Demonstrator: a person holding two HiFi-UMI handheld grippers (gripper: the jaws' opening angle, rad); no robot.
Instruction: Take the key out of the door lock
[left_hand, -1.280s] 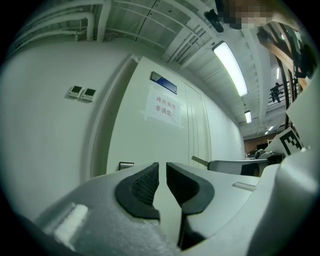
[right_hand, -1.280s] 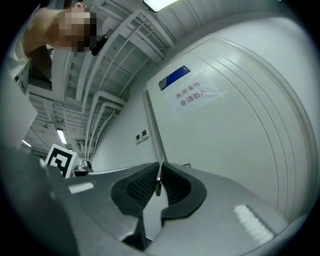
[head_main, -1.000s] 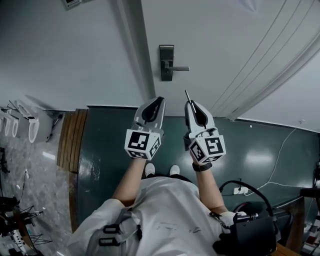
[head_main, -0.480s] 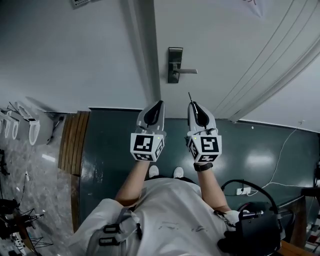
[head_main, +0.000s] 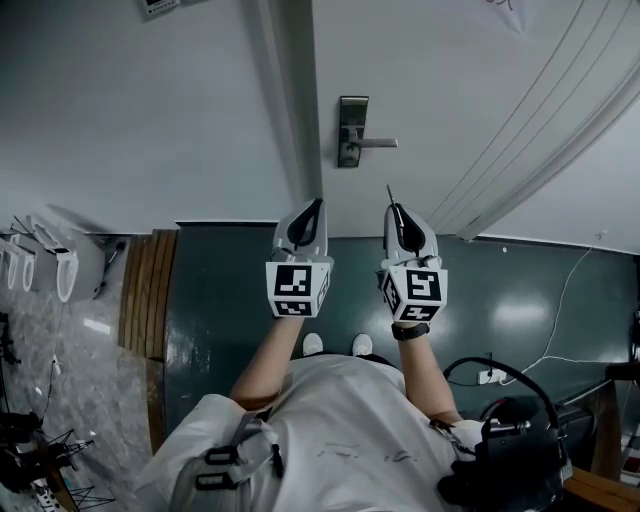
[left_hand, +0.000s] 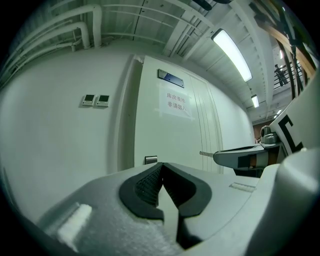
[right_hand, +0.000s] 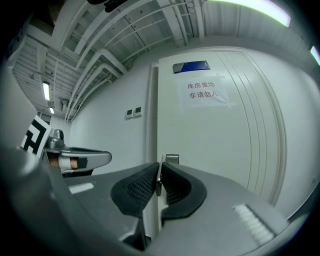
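Observation:
A white door carries a dark lock plate (head_main: 352, 131) with a lever handle (head_main: 377, 143); I see no key in it. My right gripper (head_main: 396, 212) is shut on a thin metal key (head_main: 390, 196) that sticks out past its tip toward the door, a short way below the handle. The right gripper view shows the key (right_hand: 159, 176) pinched between the black pads, with the lock plate (right_hand: 172, 159) beyond. My left gripper (head_main: 312, 207) hangs beside it at the same height, shut with nothing in it (left_hand: 161, 174).
The door frame (head_main: 288, 100) runs just left of the lock, with bare wall beyond. A paper sign (right_hand: 202, 93) and a blue plate (right_hand: 191, 66) are on the door. White fixtures (head_main: 45, 255) and a wooden strip (head_main: 145, 290) lie at floor left, cables (head_main: 560, 320) at right.
Both grippers have shifted a little right and down in the head view. The right gripper has rolled slightly, with the key still in it.

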